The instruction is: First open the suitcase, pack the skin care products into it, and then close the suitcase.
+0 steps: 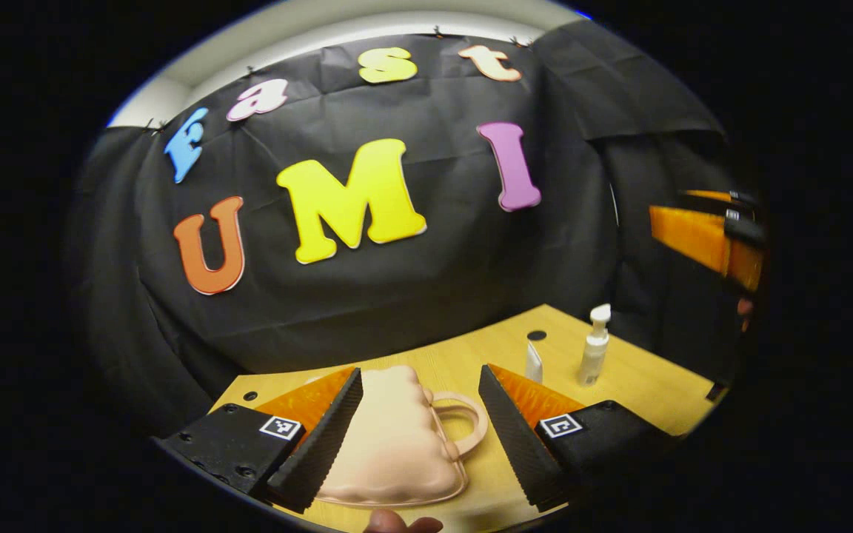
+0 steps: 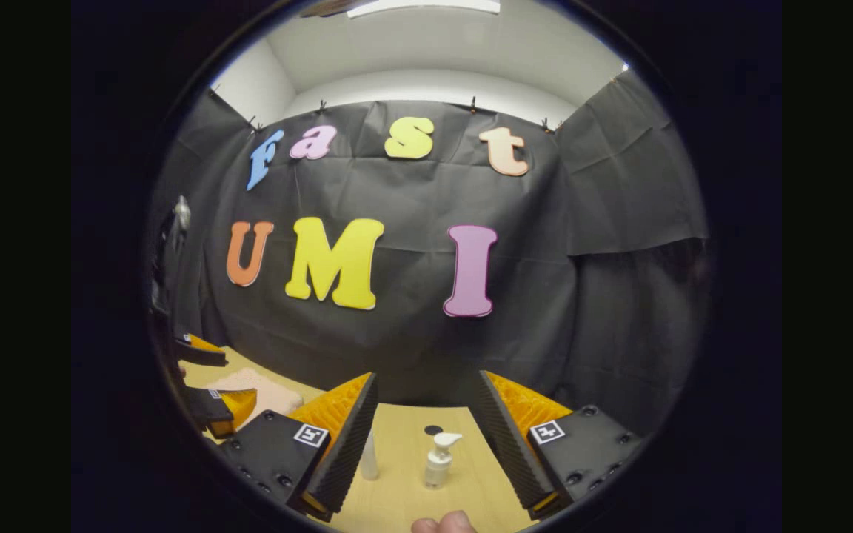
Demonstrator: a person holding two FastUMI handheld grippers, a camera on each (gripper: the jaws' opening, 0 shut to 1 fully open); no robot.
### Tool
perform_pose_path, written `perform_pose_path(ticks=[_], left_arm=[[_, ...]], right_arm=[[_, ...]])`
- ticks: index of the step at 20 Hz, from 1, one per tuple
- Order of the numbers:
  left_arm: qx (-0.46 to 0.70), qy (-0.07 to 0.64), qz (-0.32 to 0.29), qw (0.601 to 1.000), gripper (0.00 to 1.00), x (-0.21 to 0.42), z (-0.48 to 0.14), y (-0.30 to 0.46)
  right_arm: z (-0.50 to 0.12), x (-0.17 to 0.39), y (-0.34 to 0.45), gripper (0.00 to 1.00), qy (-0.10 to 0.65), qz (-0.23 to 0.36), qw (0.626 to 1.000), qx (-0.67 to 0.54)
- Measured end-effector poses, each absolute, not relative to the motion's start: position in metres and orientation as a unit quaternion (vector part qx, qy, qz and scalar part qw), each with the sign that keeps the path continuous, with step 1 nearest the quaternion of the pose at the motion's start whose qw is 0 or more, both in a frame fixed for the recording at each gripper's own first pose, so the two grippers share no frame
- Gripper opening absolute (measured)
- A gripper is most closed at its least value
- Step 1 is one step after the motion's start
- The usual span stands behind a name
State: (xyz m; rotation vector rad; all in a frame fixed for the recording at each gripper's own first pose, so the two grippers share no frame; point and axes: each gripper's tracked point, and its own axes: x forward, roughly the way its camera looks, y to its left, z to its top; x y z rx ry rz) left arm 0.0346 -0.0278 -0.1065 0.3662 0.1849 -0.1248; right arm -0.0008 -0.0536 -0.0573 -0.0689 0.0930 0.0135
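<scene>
- Left gripper view: the left claw [image 1: 412,433] is spread wide and pinches nothing. Between its fingers, at 6 o'clock, the pink suitcase [image 1: 397,444] lies flat and closed on the wooden counter [image 1: 649,385], its handle [image 1: 463,422] turned toward 3 o'clock.
- Toward 4 o'clock on the counter stand a small white tube [image 1: 534,363] and, just beside it, a pump bottle [image 1: 594,346]; both are well apart from the suitcase.
- At 3 o'clock the right claw [image 1: 708,237] hangs high above the counter.
- Right gripper view: the right claw [image 2: 426,433] is also spread, with nothing between the fingers. The pump bottle [image 2: 438,460] stands at 6 o'clock between them, farther off, and the tube [image 2: 369,457] shows just beside the finger on the 7 o'clock side.
- At 8 o'clock the left claw [image 2: 215,381] hovers over the suitcase [image 2: 263,392].
- Judged step: step 1, opening the suitcase, is not yet done; nothing is packed.
- The next move likely calls for the left claw to drop to the lid's edge or handle, close on it, and lift.
</scene>
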Motion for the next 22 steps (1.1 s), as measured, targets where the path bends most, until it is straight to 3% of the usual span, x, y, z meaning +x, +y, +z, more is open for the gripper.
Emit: perform_pose_path(ticks=[5, 12, 18, 21, 22], left_arm=[[0.283, 0.188, -0.096, 0.936, 0.98, 0.051, -0.189, -0.047], [0.440, 0.223, -0.071, 0.867, 0.98, 0.086, -0.240, -0.042], [0.495, 0.251, -0.056, 0.830, 0.97, 0.097, -0.263, -0.029], [0.509, 0.259, -0.046, 0.820, 0.86, 0.107, -0.263, -0.024], [0.506, 0.270, -0.044, 0.818, 0.77, 0.109, -0.269, -0.022]], right_arm=[[-0.081, -0.002, -0.089, 0.80, 0.068, -0.009, 0.997, -0.034], [-0.106, 0.010, -0.131, 0.80, 0.088, -0.023, 0.996, -0.022], [-0.114, 0.015, -0.150, 0.79, 0.091, -0.032, 0.995, -0.017], [-0.119, 0.013, -0.148, 0.80, 0.098, -0.030, 0.995, -0.010], [-0.120, 0.012, -0.148, 0.80, 0.098, -0.029, 0.995, -0.009]])
